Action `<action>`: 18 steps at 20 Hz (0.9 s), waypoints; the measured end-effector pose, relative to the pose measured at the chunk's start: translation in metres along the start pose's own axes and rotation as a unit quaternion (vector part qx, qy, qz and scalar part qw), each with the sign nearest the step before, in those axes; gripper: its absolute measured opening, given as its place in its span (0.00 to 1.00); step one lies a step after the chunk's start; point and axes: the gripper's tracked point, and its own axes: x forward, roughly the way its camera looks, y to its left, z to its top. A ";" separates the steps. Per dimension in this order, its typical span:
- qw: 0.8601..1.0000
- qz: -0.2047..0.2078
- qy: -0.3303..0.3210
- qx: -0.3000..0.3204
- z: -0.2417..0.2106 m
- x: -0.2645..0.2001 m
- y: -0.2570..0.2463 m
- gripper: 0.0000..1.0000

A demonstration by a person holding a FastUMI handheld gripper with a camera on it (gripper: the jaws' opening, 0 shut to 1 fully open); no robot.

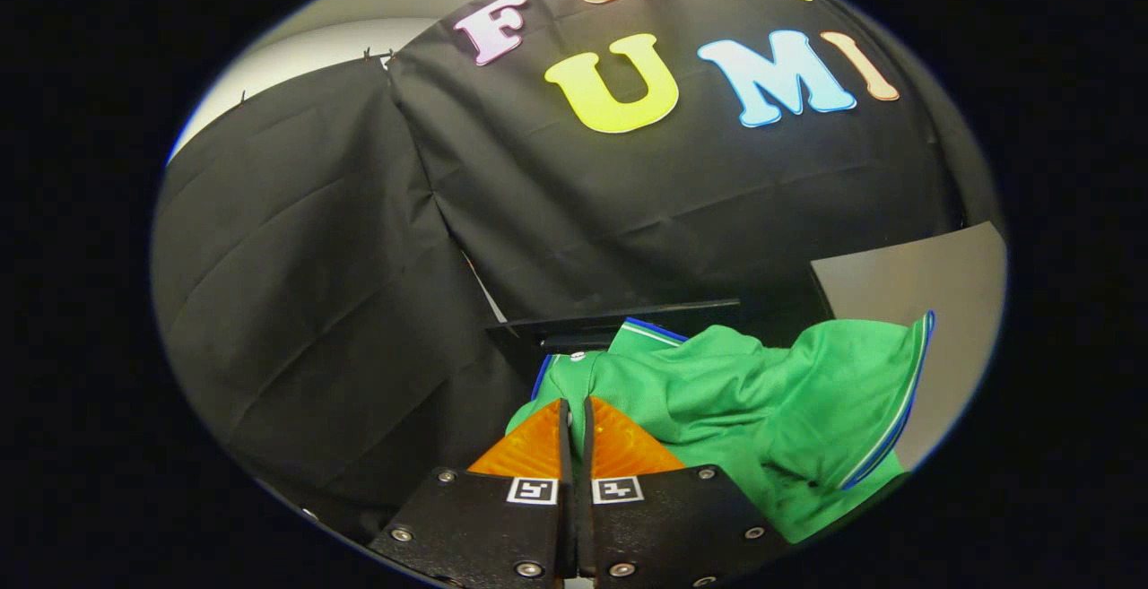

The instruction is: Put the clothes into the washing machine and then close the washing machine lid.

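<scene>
The jaws are drawn almost fully together, only a thin slit left between the two fingers (538, 454), and a fold of the green garment (762, 401) sits right at their tips; the cloth seems pinched in that slit, though the exact hold is hidden by the fingers themselves, so the gripper (574, 414) looks clamped on the fabric. The garment is a bright green knit piece with a white and blue striped edge, and it spreads from the fingertips away to the right and a little farther off, bunched in loose folds and hanging in the air. Its collar or cuff, with the striped band, lies just beyond the fingertips, and another striped hem stands up at the far right of the bundle. Just behind the garment, a dark flat panel (619, 316) runs across, its edge showing above the cloth. To the right and farther back, a plain grey board (942, 275) rises behind the garment. The black cloth wall (359, 302) closes the scene at the left and far side.
</scene>
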 end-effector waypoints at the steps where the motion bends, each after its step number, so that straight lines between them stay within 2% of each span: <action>1: 1.000 0.000 0.001 -0.004 -0.002 0.005 0.002 0.00; 18: 0.995 -0.045 0.075 -0.056 -0.113 0.107 0.006 0.00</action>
